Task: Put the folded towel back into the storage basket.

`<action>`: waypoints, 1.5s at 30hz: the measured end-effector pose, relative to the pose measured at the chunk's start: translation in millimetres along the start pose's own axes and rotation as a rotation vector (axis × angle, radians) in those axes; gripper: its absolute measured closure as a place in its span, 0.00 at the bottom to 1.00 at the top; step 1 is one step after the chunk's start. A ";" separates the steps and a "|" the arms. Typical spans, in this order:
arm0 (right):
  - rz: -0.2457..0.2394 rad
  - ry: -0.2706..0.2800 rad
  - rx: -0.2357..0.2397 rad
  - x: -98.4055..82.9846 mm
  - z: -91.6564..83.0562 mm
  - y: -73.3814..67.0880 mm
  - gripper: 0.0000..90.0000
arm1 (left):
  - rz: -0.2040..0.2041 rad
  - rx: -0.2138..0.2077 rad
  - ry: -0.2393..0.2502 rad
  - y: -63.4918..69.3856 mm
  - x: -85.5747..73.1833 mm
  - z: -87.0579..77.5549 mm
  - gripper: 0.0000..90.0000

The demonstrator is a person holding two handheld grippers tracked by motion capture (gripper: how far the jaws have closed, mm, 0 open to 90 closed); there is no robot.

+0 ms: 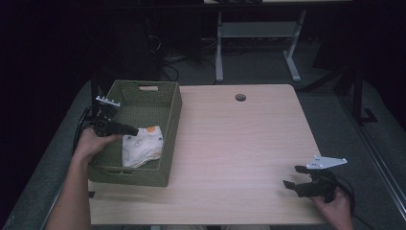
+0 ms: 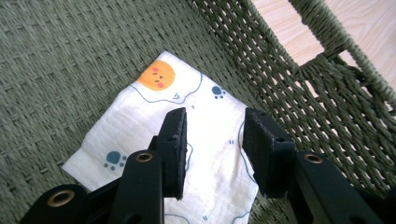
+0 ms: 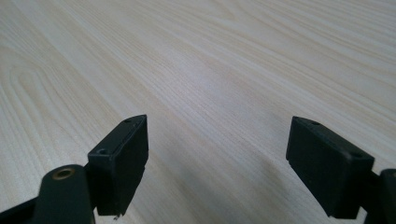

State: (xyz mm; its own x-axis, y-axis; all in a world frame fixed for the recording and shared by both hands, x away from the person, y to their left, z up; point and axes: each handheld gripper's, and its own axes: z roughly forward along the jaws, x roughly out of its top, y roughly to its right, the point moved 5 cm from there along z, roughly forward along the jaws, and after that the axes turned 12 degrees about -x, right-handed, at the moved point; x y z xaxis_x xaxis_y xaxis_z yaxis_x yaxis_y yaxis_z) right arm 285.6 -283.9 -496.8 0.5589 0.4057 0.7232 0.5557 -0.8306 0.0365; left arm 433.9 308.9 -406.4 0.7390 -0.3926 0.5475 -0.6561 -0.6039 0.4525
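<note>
L gripper [image 2: 212, 140] hangs inside the olive woven rectangular basket [image 1: 173, 111], jaws partly apart over the white folded cloth w/ paw prints & orange face [image 2: 187, 140], not pinching it. Cloth lies on basket floor at 9 o'clock of the table. R gripper [image 3: 217, 158] at 4 o'clock, jaws spread wide, nothing between, over the pale wood tabletop [image 3: 224, 60].

Left gripper [image 1: 130, 130] is reaching into the green woven basket [image 1: 173, 115] from its left side, tips hovering at the upper left edge of the folded white cloth [image 1: 142, 152] with an orange print. Cloth is lying flat on the basket floor, near the front right corner. Basket is sitting on the left part of the light wood table [image 1: 239, 143]. Right gripper [image 1: 293, 177] is resting low at the table's front right, jaws spread apart, nothing between them, pointing left.
</note>
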 end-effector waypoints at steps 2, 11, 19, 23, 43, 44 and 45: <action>0.000 0.000 0.000 0.0 -0.1 0.0 0.23 | 0.001 0.004 -0.006 -0.4 -0.4 1.2 0.66; -0.001 0.002 0.001 0.1 -0.4 0.2 0.23 | -0.012 0.023 -0.006 -1.9 0.1 1.7 0.66; -0.003 0.001 0.001 0.1 -0.3 0.0 0.23 | -0.023 0.028 0.017 -0.9 0.2 -2.2 0.65; -0.005 -0.002 0.000 0.4 0.4 -0.3 0.23 | -0.019 0.032 0.030 1.8 0.6 -4.8 0.64; -0.009 0.014 0.005 1.9 -2.0 0.2 0.23 | 0.040 0.048 0.099 29.2 7.7 -10.1 0.54; -0.009 0.014 0.005 1.9 -2.0 0.2 0.23 | 0.040 0.048 0.099 29.2 7.7 -10.1 0.53; -0.010 0.013 0.003 1.8 -2.2 0.2 0.23 | 0.043 0.049 0.106 31.0 8.1 -10.3 0.53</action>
State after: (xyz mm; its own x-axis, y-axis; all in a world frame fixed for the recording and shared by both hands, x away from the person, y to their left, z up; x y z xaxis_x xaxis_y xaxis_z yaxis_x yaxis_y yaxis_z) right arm 285.4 -284.2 -494.0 0.5450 0.4091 0.7319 0.5634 -0.8251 0.0417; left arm 417.9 294.2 -380.7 0.6887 -0.3450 0.6378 -0.6764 -0.6224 0.3938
